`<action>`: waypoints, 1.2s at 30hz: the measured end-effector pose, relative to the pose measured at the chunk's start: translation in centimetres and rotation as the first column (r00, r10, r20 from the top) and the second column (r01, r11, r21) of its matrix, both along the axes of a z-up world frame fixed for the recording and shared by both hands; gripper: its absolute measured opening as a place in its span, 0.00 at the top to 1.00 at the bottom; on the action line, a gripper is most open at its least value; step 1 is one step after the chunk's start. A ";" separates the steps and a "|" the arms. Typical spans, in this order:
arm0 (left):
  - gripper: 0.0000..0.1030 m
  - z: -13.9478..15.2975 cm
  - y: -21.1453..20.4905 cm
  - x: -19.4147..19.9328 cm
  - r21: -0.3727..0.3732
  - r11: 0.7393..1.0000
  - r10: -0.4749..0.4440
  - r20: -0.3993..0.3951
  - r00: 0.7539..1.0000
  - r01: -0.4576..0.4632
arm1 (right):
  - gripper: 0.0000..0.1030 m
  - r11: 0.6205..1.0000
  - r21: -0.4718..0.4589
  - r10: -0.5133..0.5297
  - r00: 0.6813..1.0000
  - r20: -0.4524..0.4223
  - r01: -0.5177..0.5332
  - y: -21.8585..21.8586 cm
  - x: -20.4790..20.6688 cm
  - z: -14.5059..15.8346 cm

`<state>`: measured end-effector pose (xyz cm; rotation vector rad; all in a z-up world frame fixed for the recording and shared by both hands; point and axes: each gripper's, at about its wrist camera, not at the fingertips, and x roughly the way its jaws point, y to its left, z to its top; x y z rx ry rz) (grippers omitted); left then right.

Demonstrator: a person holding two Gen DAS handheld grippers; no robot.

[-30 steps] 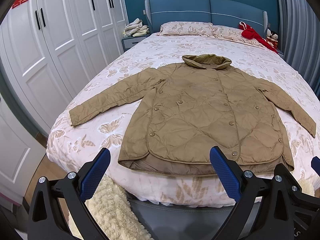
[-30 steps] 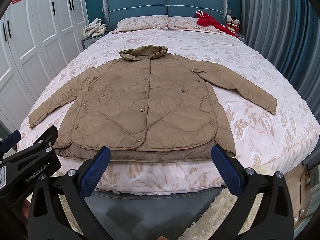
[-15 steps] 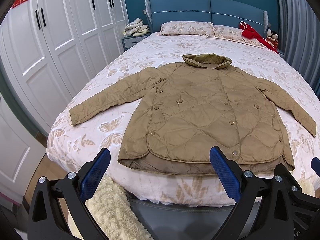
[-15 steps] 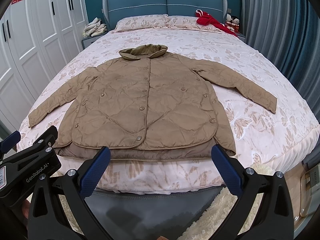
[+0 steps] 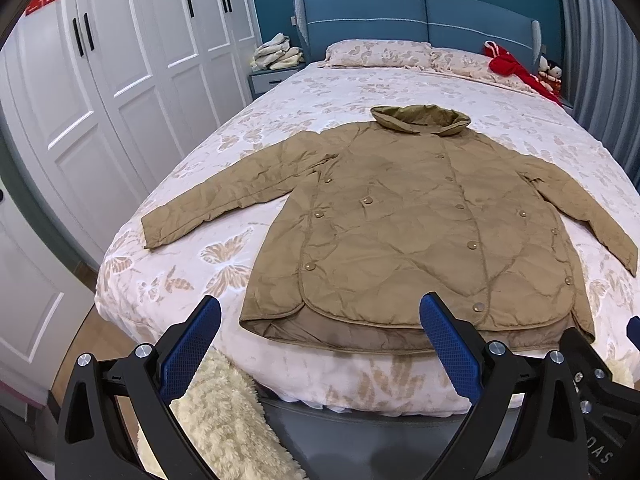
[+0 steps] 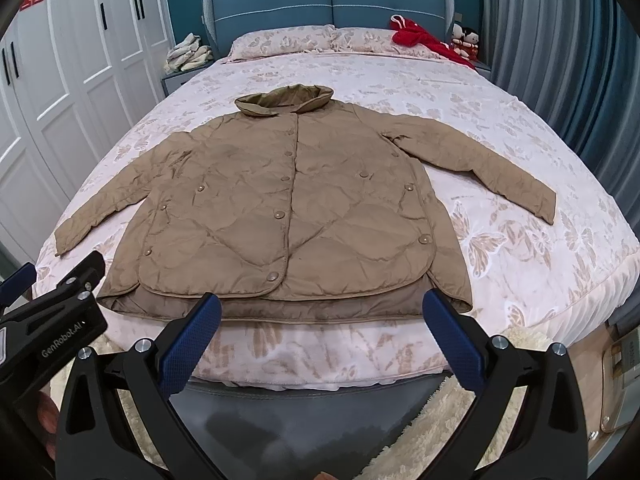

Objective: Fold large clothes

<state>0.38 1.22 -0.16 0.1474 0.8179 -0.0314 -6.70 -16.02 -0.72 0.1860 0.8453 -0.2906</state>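
Nearest the cameras, two hand-held grippers at the foot of a bed, side by side and both empty: left gripper (image 5: 320,344) with blue-padded fingers spread wide, gripping nothing; right gripper (image 6: 322,342) likewise spread wide, gripping nothing. Below them, a cream shaggy rug (image 5: 224,416) on the floor and the dark bed base. Just beyond the fingertips, a quilted tan jacket (image 5: 404,224) laid flat, front up and snapped closed, on a bedspread (image 5: 180,276) patterned with pale butterflies and leaves. Rounded hem close to the near edge of the mattress, with the longer back panel showing beneath the front. Left sleeve (image 5: 224,204) stretched out and slightly down toward the wardrobe side; right sleeve (image 6: 492,172) angled out toward the curtain side. Stand-up collar (image 5: 420,118) pointing away, toward the pillows. Farther back, two patterned pillows (image 5: 376,52) against a blue padded headboard (image 5: 416,14), a red garment (image 5: 516,70) and small dolls at the right, folded pale items on a nightstand (image 5: 272,78) at the left. White wardrobe doors (image 5: 132,80) with red paper decorations along the left wall, grey-blue curtains along the right. Judged from this layout, folding not yet begun: garment only spread and smoothed, no sleeve brought in, no crease made. Remaining, most likely: both sleeves across the body, then the body folded over itself.
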 end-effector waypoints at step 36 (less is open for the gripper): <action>0.05 -3.0 -5.6 8.1 0.038 0.999 -0.023 -0.049 0.999 0.025 | 0.05 0.982 0.135 -0.124 0.991 -0.056 0.131 -15.1 7.3 -5.3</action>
